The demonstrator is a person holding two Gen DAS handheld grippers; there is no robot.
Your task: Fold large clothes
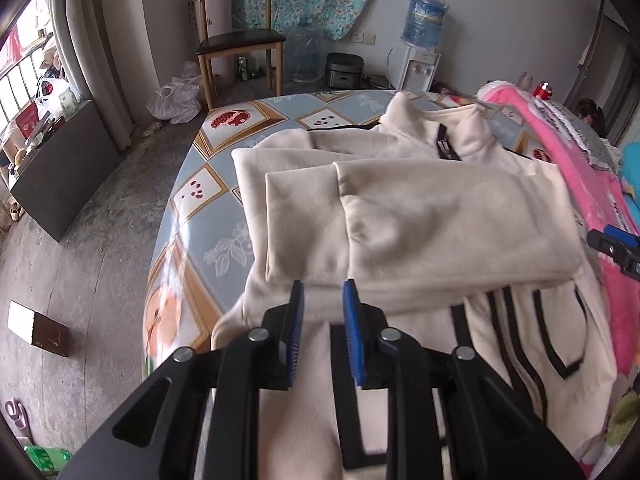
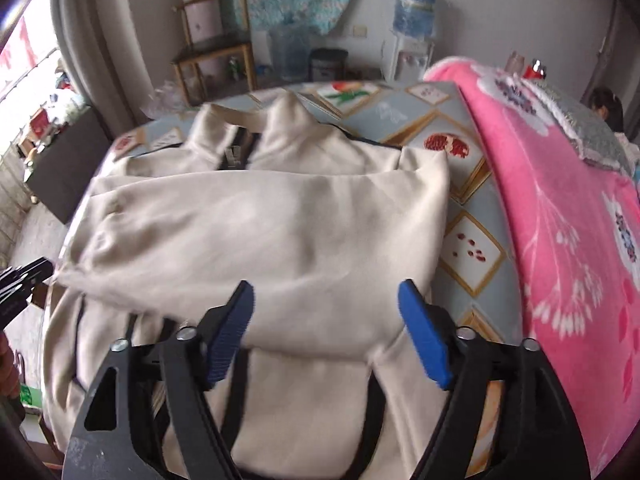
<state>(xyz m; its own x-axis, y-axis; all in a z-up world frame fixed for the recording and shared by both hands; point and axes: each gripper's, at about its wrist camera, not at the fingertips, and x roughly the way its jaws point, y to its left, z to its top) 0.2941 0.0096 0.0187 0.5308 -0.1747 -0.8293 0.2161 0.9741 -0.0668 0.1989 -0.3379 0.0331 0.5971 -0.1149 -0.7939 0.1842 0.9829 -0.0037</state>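
Note:
A cream zip jacket (image 1: pixel 420 208) with black trim lies on the patterned table (image 1: pixel 208 196), collar at the far side and both sleeves folded across the chest. In the left wrist view my left gripper (image 1: pixel 323 292) hovers over the near edge of the folded sleeve, its blue pads a narrow gap apart with no cloth pinched. In the right wrist view the jacket (image 2: pixel 260 216) fills the middle, and my right gripper (image 2: pixel 326 292) stands wide open above its lower half, holding nothing. Each gripper's tip shows at the edge of the other's view.
A pink flowered blanket (image 2: pixel 560 200) covers the table's right side next to the jacket. Beyond the table stand a wooden chair (image 1: pixel 236 40) and a water dispenser (image 1: pixel 420 52). A dark cabinet (image 1: pixel 64 168) and a small box (image 1: pixel 40 328) are on the left floor. A person (image 1: pixel 592 114) sits far right.

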